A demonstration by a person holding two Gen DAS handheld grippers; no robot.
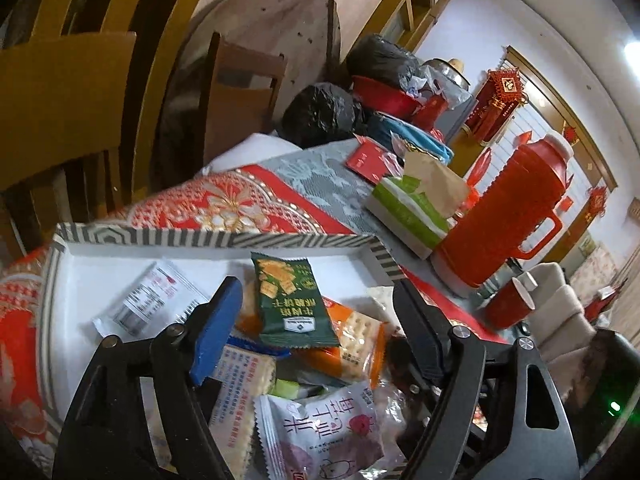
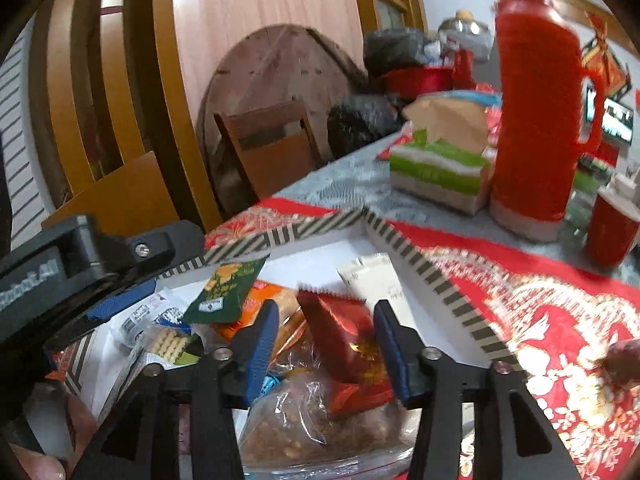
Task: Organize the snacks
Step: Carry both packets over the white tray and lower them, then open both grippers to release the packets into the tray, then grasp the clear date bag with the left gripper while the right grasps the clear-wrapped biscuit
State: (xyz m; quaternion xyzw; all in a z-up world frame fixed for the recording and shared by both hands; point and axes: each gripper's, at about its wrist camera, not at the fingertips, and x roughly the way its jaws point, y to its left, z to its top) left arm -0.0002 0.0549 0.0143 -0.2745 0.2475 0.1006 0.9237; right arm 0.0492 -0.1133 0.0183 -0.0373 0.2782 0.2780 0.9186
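A white tray with a striped rim [image 1: 224, 238] [image 2: 420, 268] lies on the red patterned cloth and holds a pile of snack packets. My left gripper [image 1: 316, 312] is open over the pile, its jaws either side of a green cracker packet [image 1: 290, 300] that rests on an orange cracker packet [image 1: 356, 340]. A white and pink packet [image 1: 324, 432] lies nearer. My right gripper [image 2: 326, 320] is open, its jaws either side of a red foil packet [image 2: 344, 340] with a gap on each side. A clear bag of brown snacks [image 2: 316, 420] lies below it. The green packet [image 2: 228, 292] and the left gripper [image 2: 80, 280] show at left.
A red thermos [image 1: 508, 212] [image 2: 540, 112], a green-and-white tissue pack [image 1: 408, 208] [image 2: 436, 172] and a red cup [image 1: 508, 304] [image 2: 612, 232] stand beyond the tray. Black bags [image 1: 320, 112] and red bowls crowd the far end. Wooden chairs [image 1: 60, 100] stand at left.
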